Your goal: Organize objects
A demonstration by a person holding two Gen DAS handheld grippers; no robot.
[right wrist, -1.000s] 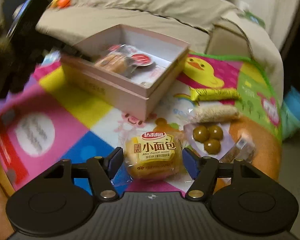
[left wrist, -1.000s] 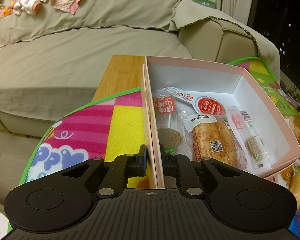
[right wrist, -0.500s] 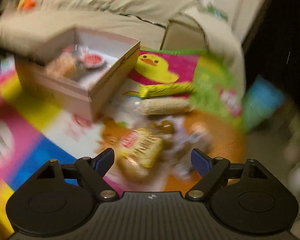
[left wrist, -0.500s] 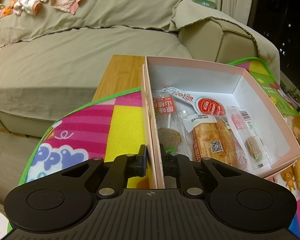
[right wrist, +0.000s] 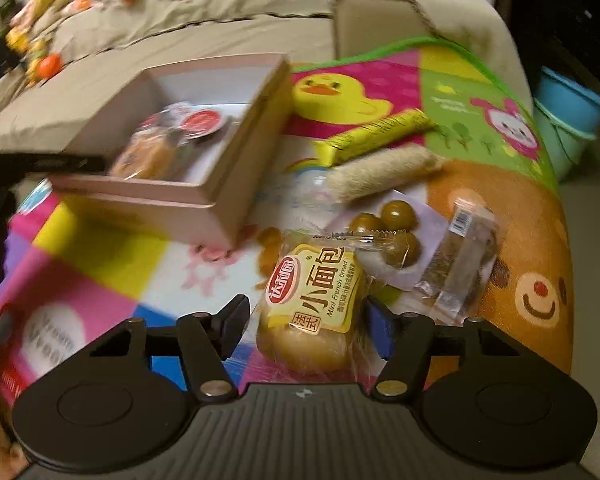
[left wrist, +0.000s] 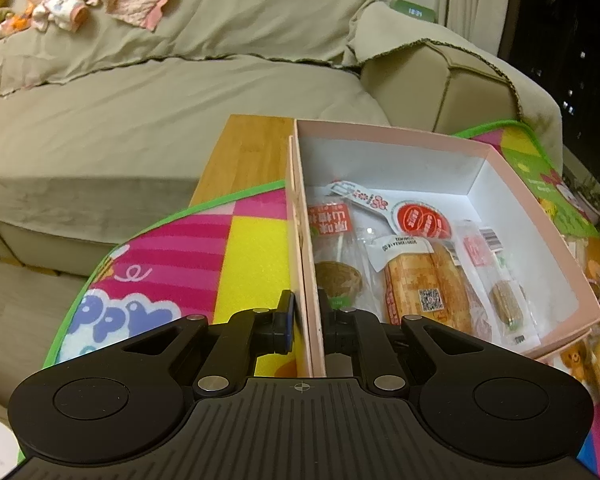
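Closing right fingers (right wrist: pixel 374 330) around bread packet (right wrist: pixel 314 304), seemingly untouched yet.

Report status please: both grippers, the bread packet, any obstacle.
Left gripper shut on pink box wall. Right gripper closing around mini bread packet, pads not yet pressing. Plum packet touches the bread's far end.

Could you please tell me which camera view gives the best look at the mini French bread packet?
The right wrist view. The mini French bread packet lies centred between the closing fingers of the right gripper, its label readable. The left wrist view catches only a blurred yellow sliver of it at the right edge, past the pink box.
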